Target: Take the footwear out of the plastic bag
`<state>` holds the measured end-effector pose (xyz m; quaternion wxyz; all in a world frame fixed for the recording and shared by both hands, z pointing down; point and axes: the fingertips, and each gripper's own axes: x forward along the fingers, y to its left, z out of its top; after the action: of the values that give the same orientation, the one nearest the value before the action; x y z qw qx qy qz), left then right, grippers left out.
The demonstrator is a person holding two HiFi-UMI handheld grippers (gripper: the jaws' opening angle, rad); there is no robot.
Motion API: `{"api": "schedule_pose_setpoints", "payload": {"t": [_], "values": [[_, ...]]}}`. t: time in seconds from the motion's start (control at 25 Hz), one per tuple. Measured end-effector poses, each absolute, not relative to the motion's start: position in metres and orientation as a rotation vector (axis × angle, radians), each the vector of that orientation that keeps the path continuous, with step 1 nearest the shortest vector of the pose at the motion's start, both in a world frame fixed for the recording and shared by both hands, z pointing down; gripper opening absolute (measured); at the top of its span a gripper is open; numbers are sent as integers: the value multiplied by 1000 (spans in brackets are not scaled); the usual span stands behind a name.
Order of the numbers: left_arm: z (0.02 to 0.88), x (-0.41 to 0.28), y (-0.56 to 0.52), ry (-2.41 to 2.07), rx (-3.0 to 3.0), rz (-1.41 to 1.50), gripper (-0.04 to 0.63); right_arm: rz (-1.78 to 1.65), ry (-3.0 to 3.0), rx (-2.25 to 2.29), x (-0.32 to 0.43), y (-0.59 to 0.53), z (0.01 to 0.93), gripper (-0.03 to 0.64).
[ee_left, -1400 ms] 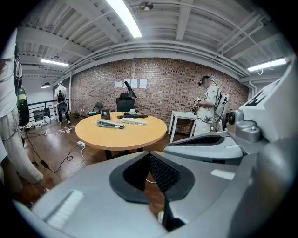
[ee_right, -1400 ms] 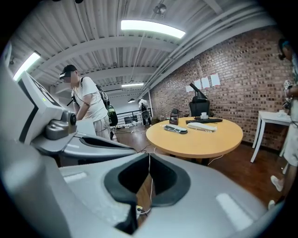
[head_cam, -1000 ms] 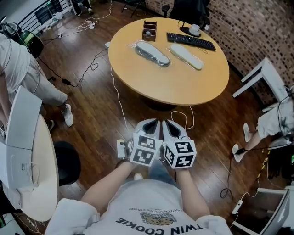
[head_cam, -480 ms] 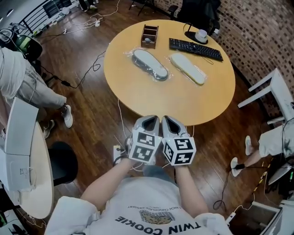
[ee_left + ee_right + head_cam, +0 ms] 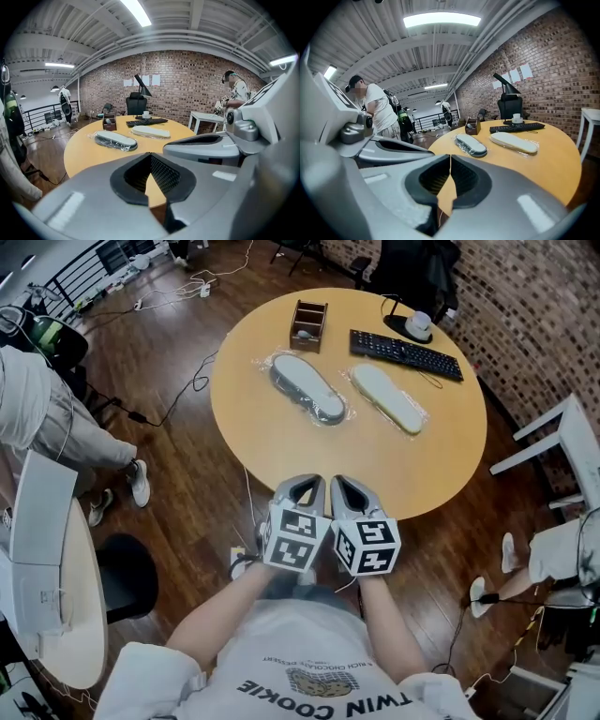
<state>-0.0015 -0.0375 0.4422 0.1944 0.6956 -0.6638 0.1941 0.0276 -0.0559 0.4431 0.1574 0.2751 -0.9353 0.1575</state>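
Note:
Two slippers lie sole-up on the round wooden table (image 5: pixel 441 460), each in its own clear plastic bag: a grey one (image 5: pixel 307 387) on the left and a cream one (image 5: pixel 386 398) on the right. Both also appear in the left gripper view, grey slipper (image 5: pixel 116 139) and cream slipper (image 5: pixel 151 132), and in the right gripper view, grey slipper (image 5: pixel 471 145) and cream slipper (image 5: pixel 513 142). My left gripper (image 5: pixel 305 487) and right gripper (image 5: pixel 343 488) are held side by side just short of the table's near edge. Both are shut and empty, left gripper (image 5: pixel 151 155), right gripper (image 5: pixel 450 157).
A black keyboard (image 5: pixel 406 354), a wooden organiser (image 5: pixel 307 325) and a white cup (image 5: pixel 420 322) stand at the table's far side. Cables (image 5: pixel 246 491) trail over the floor. A white desk (image 5: pixel 42 568) and black stool (image 5: pixel 129 573) are at left, a white table (image 5: pixel 553 432) at right, with people on both sides.
The table has come closer and now reaches the grippers' tips. Both grippers stay shut, side by side.

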Motion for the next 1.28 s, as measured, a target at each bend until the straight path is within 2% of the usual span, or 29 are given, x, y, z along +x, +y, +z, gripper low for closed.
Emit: {"api": "schedule_pose_setpoints", "payload": {"t": [0.76,1.28], "values": [[466,-97,-156,-1716,2068,570,7,499,-2578,949,-63,-168,468,5],[476,-169,-235,-1562,2197,685,7,693,-2433,1086,-107,-222,497,11]]}}
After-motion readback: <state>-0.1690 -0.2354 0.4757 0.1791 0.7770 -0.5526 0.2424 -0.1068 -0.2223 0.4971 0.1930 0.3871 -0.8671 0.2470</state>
